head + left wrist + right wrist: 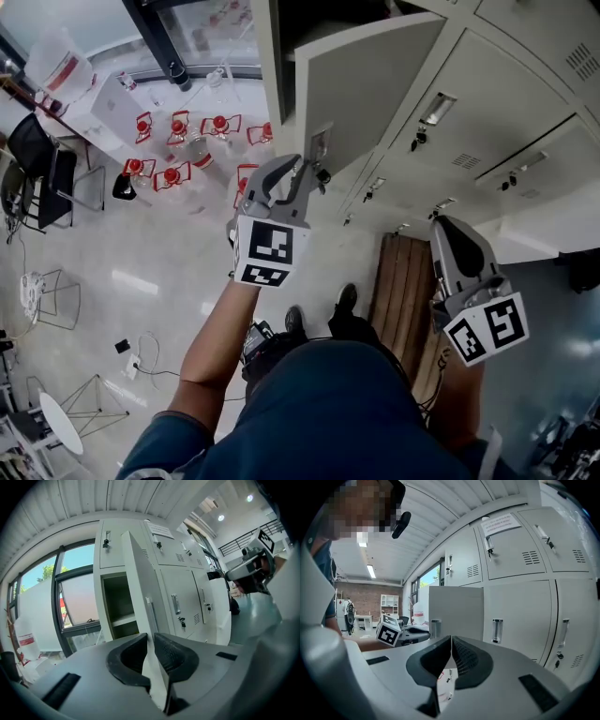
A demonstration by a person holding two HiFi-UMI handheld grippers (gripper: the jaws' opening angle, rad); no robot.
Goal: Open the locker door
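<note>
L jaws: my left gripper [151, 637] is nearly closed, pads pinching the free edge of the locker door [143, 583]. The door runs up and away from the jaw gap.
R jaws: right gripper [451, 639] is pressed together, nothing btwn the pads, touching nothing.
Door: swung partway out from the bank. Its lock plate [320, 145] sits just beside the L fingertips in head view.
Compartment: the open compartment [117, 597] lies left of the L jaws, behind the door. I see one shelf [123, 619] across it. Interior is dim and I can't make out any contents.
Other lockers: closed lockers [520, 616] stand right of the L jaws and straight ahead of the R jaws. Doors are flush, w/ handles [497, 630]. There is a paper notice [499, 524] on an upper one.
Edges: the door edge is the only thing in the L gap. From the R jaws the door stands ahead-left, well apart, w/ the L gripper beside it.
Room: open floor [141, 281] left of the L jaws. A wooden bench [403, 281] lies below, near the R gripper, along the locker fronts. Red-trimmed items [178, 127] stand on the floor well off to the left. A window [75, 588] is left of the compartment.
</note>
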